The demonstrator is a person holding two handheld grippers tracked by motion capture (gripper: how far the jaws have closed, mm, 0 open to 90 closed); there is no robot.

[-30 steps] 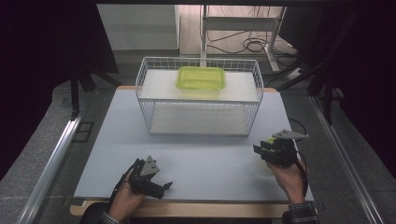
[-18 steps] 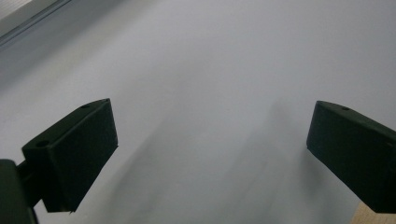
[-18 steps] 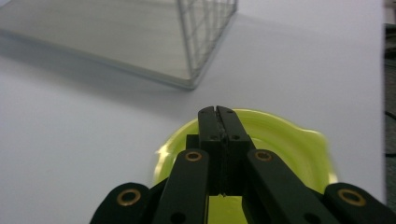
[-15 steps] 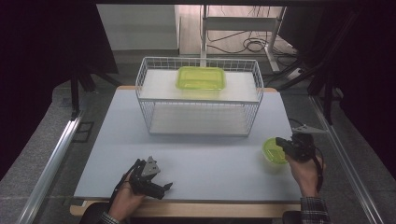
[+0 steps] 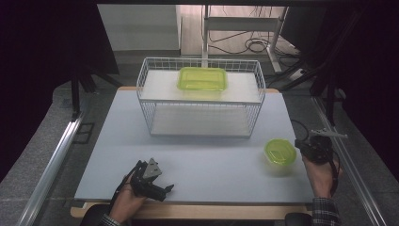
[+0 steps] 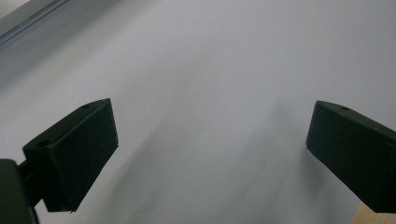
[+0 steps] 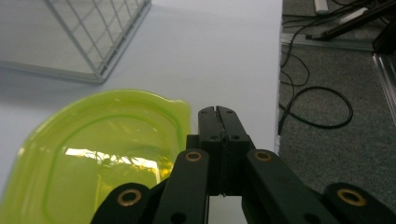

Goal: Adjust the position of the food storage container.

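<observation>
High view first: the right tool [image 5: 301, 147] sits near the right edge of the desk [image 5: 197, 155], just beside a small round yellow-green container [image 5: 279, 151] that rests on the desk surface close to that edge. In the right gripper view the right tool's jaws are pressed together with no gap, and their tips lie at the container's rim near its small tab [image 7: 180, 109]; whether they pinch that rim or merely touch it I cannot tell, as the jaws look closed on nothing. The left tool [image 5: 162, 190] lies low at the near edge of the desk, left of centre, and the left gripper view shows its jaws spread wide over bare desk, holding nothing.

As a judgement, the work looks to be gathering the containers into the wire basket [image 5: 150, 117] at the far middle of the desk. A rectangular yellow-green container [image 5: 202, 78] already sits on the basket's upper level, so that part seems done. The round one is out on the desk, well apart from the basket, so getting a hold, lifting and placing it are left.

Between the round container and the basket the desk is open. The basket's tall wire wall must be cleared from above. Cables lie on the floor [image 7: 327, 107] beyond the right edge.
</observation>
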